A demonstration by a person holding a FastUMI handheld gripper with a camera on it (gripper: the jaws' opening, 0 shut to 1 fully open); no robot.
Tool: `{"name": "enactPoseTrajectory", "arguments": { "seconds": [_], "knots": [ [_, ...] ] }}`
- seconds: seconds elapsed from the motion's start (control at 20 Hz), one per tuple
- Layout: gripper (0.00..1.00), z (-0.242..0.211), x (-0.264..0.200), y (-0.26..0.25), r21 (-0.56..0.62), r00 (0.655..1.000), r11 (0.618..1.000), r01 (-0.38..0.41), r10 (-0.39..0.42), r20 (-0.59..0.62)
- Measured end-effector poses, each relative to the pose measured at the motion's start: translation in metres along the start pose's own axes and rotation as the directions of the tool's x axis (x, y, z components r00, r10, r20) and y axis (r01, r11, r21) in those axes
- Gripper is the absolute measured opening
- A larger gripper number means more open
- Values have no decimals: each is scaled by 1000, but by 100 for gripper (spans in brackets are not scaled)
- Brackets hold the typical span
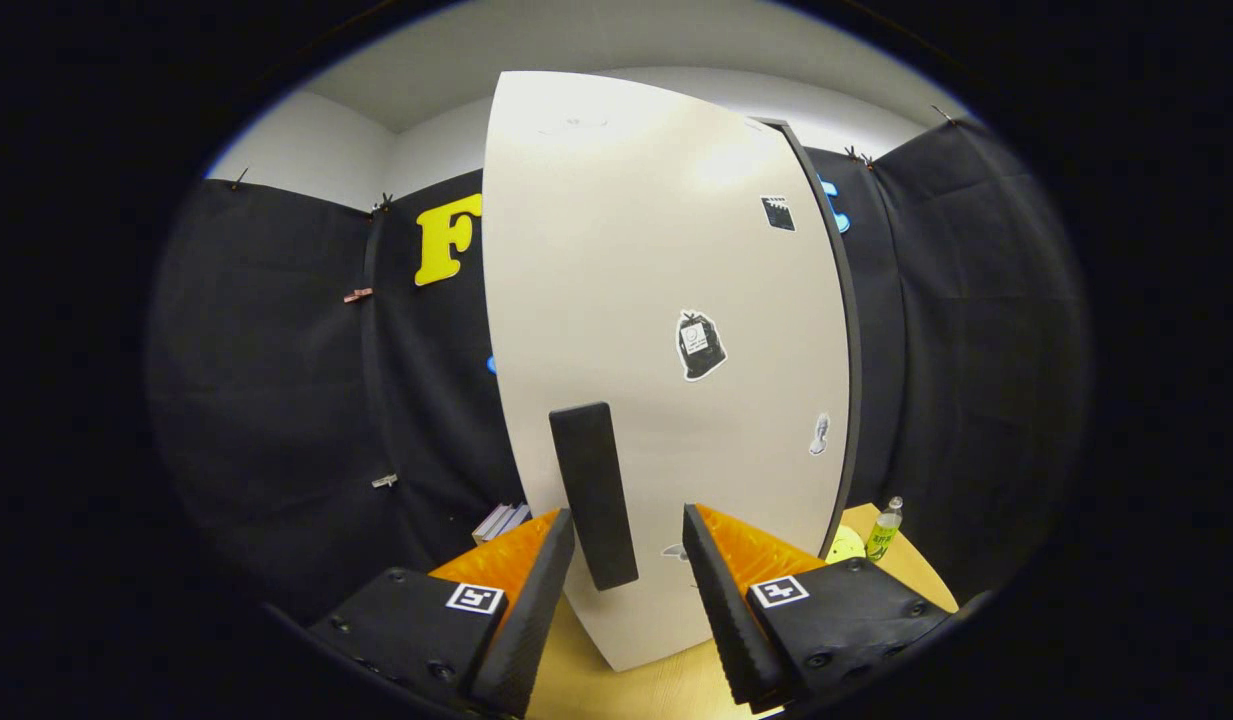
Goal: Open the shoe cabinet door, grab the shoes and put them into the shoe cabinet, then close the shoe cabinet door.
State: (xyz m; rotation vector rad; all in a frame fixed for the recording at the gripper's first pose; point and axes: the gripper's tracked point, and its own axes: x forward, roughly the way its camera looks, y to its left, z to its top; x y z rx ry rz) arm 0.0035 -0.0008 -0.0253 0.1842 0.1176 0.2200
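Observation:
A tall cream-white shoe cabinet door (656,300) stands straight ahead of me, with a few stickers on its face. A dark upright bar handle (594,495) is fixed low on the door near its left edge. My gripper (628,545) is open, its two fingers standing apart on either side of the handle's lower end, the handle closer to the left finger. Neither finger presses on the handle. The cabinet stands on a wooden tabletop (656,685).
A small green bottle (884,530) and a pale round object (846,545) sit on the table to the right of the cabinet. A stack of books (501,520) lies left of the cabinet, near the black cloth wall.

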Motion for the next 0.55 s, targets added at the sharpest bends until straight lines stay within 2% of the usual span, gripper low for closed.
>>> {"name": "enactPoseTrajectory", "arguments": {
  "seconds": [0.55],
  "knots": [
    [74, 1, -4, -9, -26, 1000, 999, 29, -29, -8]
  ]
}}
